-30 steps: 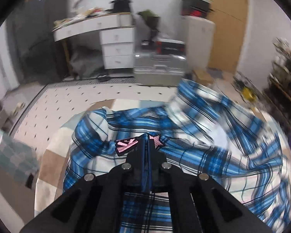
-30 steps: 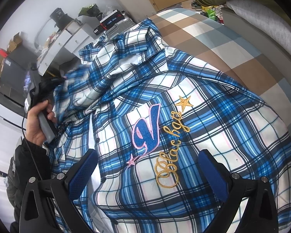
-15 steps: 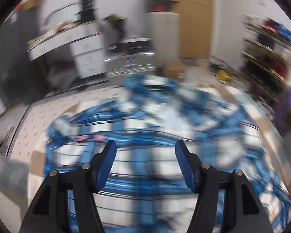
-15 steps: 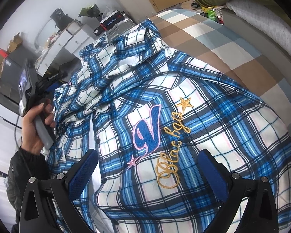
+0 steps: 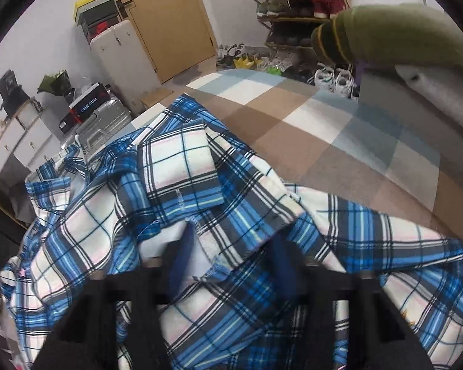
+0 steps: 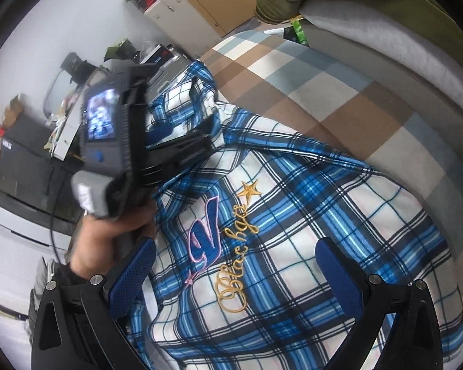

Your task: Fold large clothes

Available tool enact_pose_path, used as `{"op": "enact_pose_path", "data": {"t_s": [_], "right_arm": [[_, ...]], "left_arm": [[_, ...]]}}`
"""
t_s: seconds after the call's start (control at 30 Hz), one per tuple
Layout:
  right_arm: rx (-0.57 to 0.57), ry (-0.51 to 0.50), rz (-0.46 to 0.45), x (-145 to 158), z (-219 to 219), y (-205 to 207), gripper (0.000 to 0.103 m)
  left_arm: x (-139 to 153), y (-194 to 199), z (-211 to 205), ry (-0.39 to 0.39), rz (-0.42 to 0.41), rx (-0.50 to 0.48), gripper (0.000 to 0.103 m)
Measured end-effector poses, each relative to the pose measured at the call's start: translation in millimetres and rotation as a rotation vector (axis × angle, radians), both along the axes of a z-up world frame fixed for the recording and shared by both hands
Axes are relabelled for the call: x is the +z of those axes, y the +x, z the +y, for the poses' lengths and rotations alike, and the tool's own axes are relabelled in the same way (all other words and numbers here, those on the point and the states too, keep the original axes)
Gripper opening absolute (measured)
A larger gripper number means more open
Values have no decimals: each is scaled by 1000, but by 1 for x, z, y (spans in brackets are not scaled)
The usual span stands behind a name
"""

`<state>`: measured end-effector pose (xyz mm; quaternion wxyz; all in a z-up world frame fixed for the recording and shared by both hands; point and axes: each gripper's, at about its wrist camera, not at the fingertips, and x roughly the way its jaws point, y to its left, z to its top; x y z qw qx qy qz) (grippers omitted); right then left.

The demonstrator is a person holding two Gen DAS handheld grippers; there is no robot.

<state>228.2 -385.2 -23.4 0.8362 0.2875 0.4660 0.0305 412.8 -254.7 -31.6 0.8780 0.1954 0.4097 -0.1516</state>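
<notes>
The left gripper (image 5: 231, 265) has its blue-padded fingers spread apart, a fold of the blue-and-white plaid flannel shirt (image 5: 182, 191) lying loose between them. The right gripper (image 6: 234, 277) hangs released above the shirt's embroidered chest (gold script, a star). The shirt sprawls rumpled over the brown, white and grey-blue checked bedspread (image 5: 318, 123). Beyond stands a wooden door (image 5: 169, 21).

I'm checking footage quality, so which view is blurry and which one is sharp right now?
Left wrist view: the left gripper is motion-smeared, the plaid shirt fairly crisp. Right wrist view: sharp on the right gripper and embroidery; both views bend at the edges.
</notes>
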Motion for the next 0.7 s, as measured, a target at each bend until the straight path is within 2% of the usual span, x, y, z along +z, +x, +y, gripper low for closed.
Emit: {"op": "enact_pose_path", "data": {"t_s": [0.03,0.13,0.27,0.3,0.4,0.43,0.5,0.57,0.6,0.63,0.7], "right_arm": [[11,1,-1,0,2,0,103],[33,2,-5,2,7,-1,103],[32,8,-10,2,5,-2,103],[30,10,-9,2,5,-2,103],[29,11,-4,1,5,-2,103],[29,10,-2,0,5,-2,103],[27,11,2,-1,3,-2,103],[18,14,7,-2,0,-2,103],[12,16,11,-3,-2,-1,103],[7,20,14,-4,-3,-1,103],[1,24,18,-4,-5,-1,103]], "left_arm": [[3,0,2,-12,-1,7,7],[24,-12,12,-34,-83,4,7],[53,-39,22,-196,-79,-20,7],[55,-41,22,-224,-51,-25,7],[44,-36,19,-302,100,-55,8],[38,-35,19,-312,149,-43,12],[32,-32,27,-325,206,1,14],[37,-41,51,-406,203,62,16],[42,-48,65,-439,188,92,24],[47,-58,81,-448,164,130,39],[57,-89,114,-433,82,203,57]]}}
